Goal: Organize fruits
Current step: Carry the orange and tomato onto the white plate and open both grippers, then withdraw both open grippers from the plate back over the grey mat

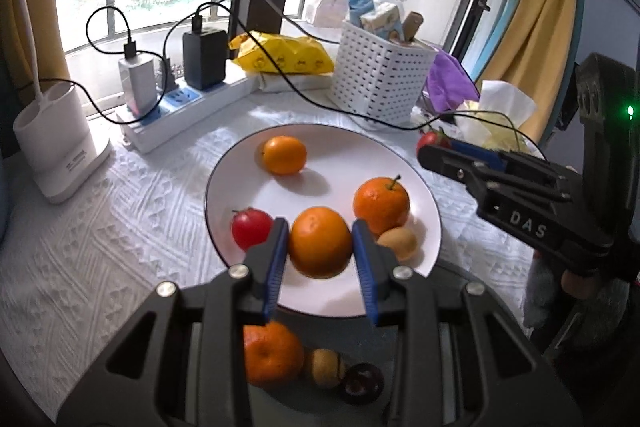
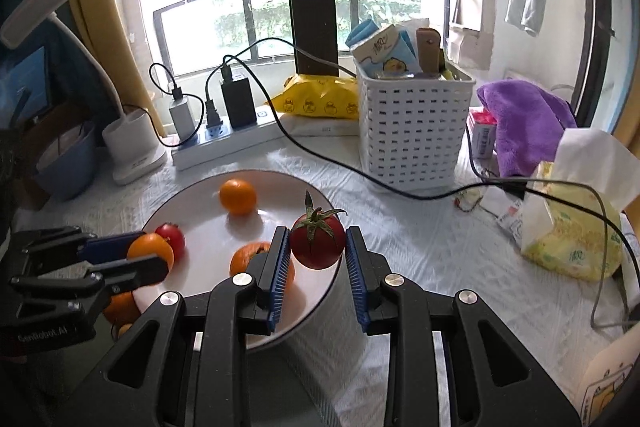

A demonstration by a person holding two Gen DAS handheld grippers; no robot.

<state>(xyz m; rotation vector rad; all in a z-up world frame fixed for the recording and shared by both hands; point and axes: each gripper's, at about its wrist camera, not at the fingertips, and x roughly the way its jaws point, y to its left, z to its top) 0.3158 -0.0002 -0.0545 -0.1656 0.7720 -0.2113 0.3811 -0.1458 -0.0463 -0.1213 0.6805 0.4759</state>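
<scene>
A white plate [image 1: 340, 143] with a dark rim holds two oranges [image 1: 285, 155] [image 1: 381, 205], a red tomato [image 1: 251, 228] and a small tan fruit [image 1: 398, 243]. My left gripper [image 1: 320, 245] is shut on a third orange [image 1: 320, 242], just above the plate's near side. My right gripper [image 2: 317, 247] is shut on a red tomato [image 2: 317, 241] with a green stem, held above the plate's right rim [image 2: 320, 307]. The right gripper also shows at the right in the left wrist view [image 1: 432, 151].
Another orange [image 1: 272, 353], a tan fruit [image 1: 325, 367] and a dark fruit [image 1: 360, 383] lie near the front. A power strip [image 2: 224, 143] with chargers, a white basket [image 2: 412, 131], a tissue pack [image 2: 576, 227], a purple cloth [image 2: 524, 123] and a black cable [image 2: 360, 171] sit behind the plate.
</scene>
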